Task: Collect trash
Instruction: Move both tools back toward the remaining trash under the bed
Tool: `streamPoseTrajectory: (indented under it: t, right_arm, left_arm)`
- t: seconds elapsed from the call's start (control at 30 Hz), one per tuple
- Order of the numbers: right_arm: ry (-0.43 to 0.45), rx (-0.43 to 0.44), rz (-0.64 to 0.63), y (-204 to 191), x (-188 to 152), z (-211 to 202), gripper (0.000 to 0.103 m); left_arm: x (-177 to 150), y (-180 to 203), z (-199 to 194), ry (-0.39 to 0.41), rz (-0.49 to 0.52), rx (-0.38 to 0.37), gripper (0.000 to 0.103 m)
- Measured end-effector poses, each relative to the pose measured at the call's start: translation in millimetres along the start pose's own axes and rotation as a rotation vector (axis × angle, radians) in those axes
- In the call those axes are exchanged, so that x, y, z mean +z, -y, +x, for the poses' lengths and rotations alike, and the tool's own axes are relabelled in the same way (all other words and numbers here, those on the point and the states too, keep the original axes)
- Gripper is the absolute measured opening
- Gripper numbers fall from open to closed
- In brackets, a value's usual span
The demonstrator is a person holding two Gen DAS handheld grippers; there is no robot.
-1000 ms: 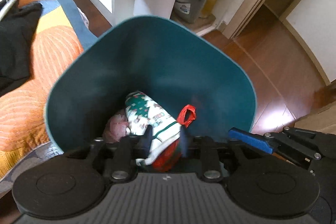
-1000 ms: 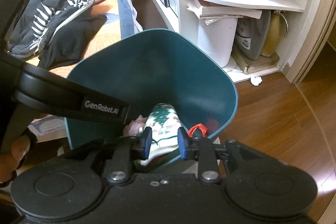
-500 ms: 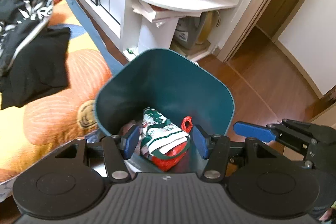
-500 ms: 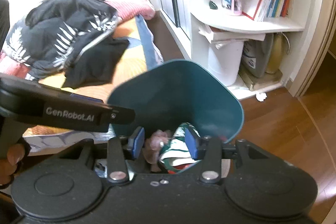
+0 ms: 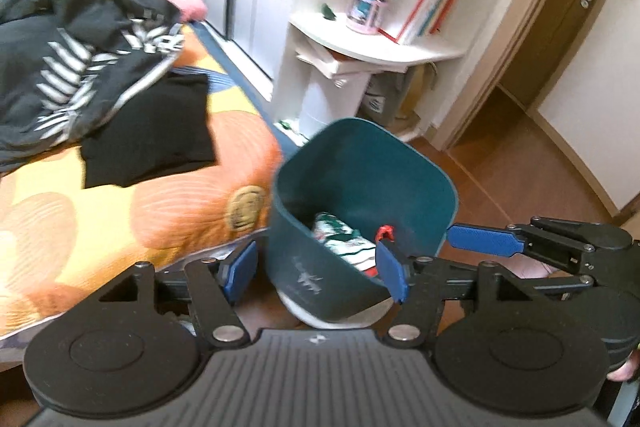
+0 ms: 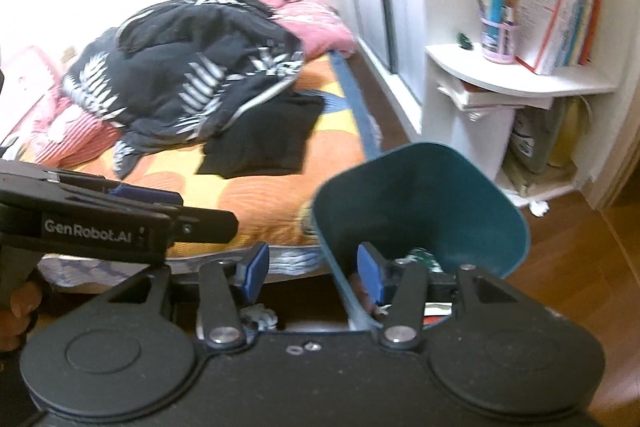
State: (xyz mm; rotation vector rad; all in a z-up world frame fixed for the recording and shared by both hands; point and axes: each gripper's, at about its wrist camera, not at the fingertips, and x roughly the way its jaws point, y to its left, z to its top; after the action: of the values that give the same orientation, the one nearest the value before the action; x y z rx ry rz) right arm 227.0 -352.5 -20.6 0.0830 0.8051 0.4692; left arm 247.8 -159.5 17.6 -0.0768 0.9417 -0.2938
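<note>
Jaws of both grippers stand apart and empty above a teal trash bin (image 5: 362, 183) on the wooden floor (image 5: 516, 179) at the foot corner of a bed (image 5: 120, 203), having just been opening. The left gripper (image 5: 316, 269) hangs over the bin's near wall, one blue pad outside that wall and the other over the bin's mouth, neither pressing on anything. The right gripper (image 6: 310, 269) likewise straddles the bin's near edge, its blue pads released with nothing between them; in the left wrist view it reaches in from the right, beside the bin's rim. Inside the bin lies the collected trash: a white-and-green printed wrapper (image 5: 340, 239) with a red scrap (image 5: 385, 231) just beside it, low against the far wall. The bed carries an orange and yellow floral cover, with a black garment (image 6: 264, 139) and a dark leaf-patterned quilt (image 6: 192, 75) heaped toward its head. Beyond the bin stands a white corner shelf (image 6: 520, 79) holding books (image 6: 560, 23) and a pink pen holder (image 6: 498, 39). A hand (image 6: 18, 311) grips the left gripper's handle at the edge of the right wrist view.
</note>
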Motion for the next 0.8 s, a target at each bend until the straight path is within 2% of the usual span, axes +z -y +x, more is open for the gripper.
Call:
streamPoseTrajectory:
  t: [0.07, 0.17, 0.27, 0.4, 0.7, 0.73, 0.8]
  right_arm:
    - [-0.003, 0.023, -0.022, -14.6, -0.7, 0.1, 0.050]
    - [-0.017, 0.057, -0.050, -35.7, -3.6, 3.5, 0.050]
    - [-0.033, 0.090, -0.076, -56.7, -6.7, 10.1, 0.050]
    - [-0.061, 0.131, -0.097, -83.3, -11.8, 22.9, 0.051]
    - [-0.128, 0.190, -0.131, -132.3, -28.4, 58.4, 0.051]
    - [-0.138, 0.192, -0.131, -136.3, -30.8, 63.5, 0.051]
    - [-0.161, 0.197, -0.128, -143.0, -35.5, 76.0, 0.051]
  left_arm:
    - [-6.1, -14.2, -13.5, 0.016, -0.020, 0.012, 0.065]
    - [-17.8, -38.1, -32.9, 0.039, -0.055, 0.039, 0.074]
    - [-34.1, -62.0, -51.7, 0.063, -0.088, 0.069, 0.075]
    - [-54.7, -92.0, -70.0, 0.082, -0.138, 0.107, 0.081]
    - [-96.6, -151.2, -84.4, 0.095, -0.258, 0.177, 0.084]
    - [-100.9, -158.0, -83.7, 0.093, -0.274, 0.184, 0.085]
    - [-110.6, -172.9, -79.9, 0.087, -0.305, 0.198, 0.095]
